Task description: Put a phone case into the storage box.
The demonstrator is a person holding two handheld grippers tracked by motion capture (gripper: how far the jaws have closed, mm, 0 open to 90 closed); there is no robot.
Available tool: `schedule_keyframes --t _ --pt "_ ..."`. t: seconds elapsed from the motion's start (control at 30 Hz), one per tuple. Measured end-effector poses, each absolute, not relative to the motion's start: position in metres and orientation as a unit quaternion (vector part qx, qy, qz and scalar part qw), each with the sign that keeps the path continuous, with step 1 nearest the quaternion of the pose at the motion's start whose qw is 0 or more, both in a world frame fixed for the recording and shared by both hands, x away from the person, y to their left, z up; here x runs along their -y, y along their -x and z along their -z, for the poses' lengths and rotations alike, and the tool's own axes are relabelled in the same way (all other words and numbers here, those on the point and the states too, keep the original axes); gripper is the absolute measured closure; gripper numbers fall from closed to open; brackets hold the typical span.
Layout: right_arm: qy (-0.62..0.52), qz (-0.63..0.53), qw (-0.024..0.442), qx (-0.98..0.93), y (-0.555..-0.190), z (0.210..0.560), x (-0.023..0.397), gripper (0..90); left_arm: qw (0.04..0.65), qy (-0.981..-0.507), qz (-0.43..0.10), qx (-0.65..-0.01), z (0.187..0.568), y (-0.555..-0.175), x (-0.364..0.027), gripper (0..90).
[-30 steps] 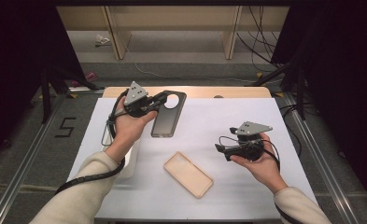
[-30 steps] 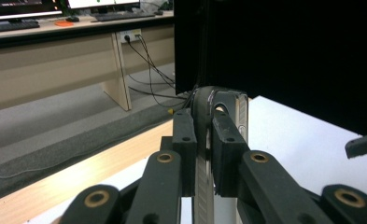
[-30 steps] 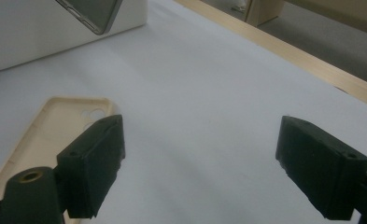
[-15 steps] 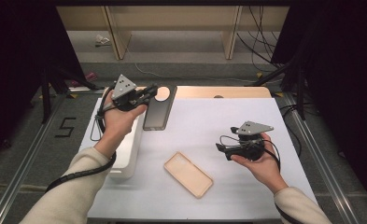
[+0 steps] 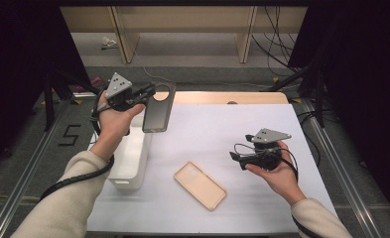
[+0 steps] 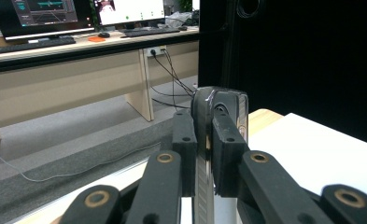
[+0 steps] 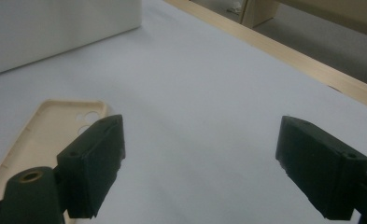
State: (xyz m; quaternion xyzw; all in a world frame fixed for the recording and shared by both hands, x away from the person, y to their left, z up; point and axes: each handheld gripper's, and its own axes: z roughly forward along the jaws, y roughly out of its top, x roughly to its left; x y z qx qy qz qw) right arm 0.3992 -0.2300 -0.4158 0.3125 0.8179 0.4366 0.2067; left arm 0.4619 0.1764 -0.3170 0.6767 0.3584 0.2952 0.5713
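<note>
A dark phone case [image 5: 158,113] with a round camera hole hangs above the table's back left, with my left gripper [image 5: 150,91] shut on its upper end. In the left gripper view the case [image 6: 220,101] stands edge-on, pinched between the two pads of the gripper [image 6: 204,140]. Its lower end hangs by the far end of a white bin [image 5: 131,159]. A beige phone case [image 5: 200,184] lies hollow side up on the white sheet near the front. My right gripper [image 5: 235,159] hovers to its right, open and with nothing in it [image 7: 200,158], the beige case [image 7: 45,130] just past its left jaw.
The white bin [image 7: 55,28] stands along the table's left edge. A wooden strip [image 5: 222,97] borders the table's far side. Beyond it are floor, cables and bench legs. Dark curtains close both sides.
My left hand has carried the dark case leftward and slightly up, from the back middle of the table to the far end of the white bin. The right hand has stayed put.
</note>
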Motion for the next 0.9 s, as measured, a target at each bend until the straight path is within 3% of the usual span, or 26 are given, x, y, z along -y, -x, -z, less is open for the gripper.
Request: schedule_keyframes --t 0.9 --pt "-0.317 -0.439 0.205 -0.815 -0.400 0.417 0.231 16.6 0.553 -0.672 -0.314 -0.380 0.317 -0.481 -0.212 81.6"
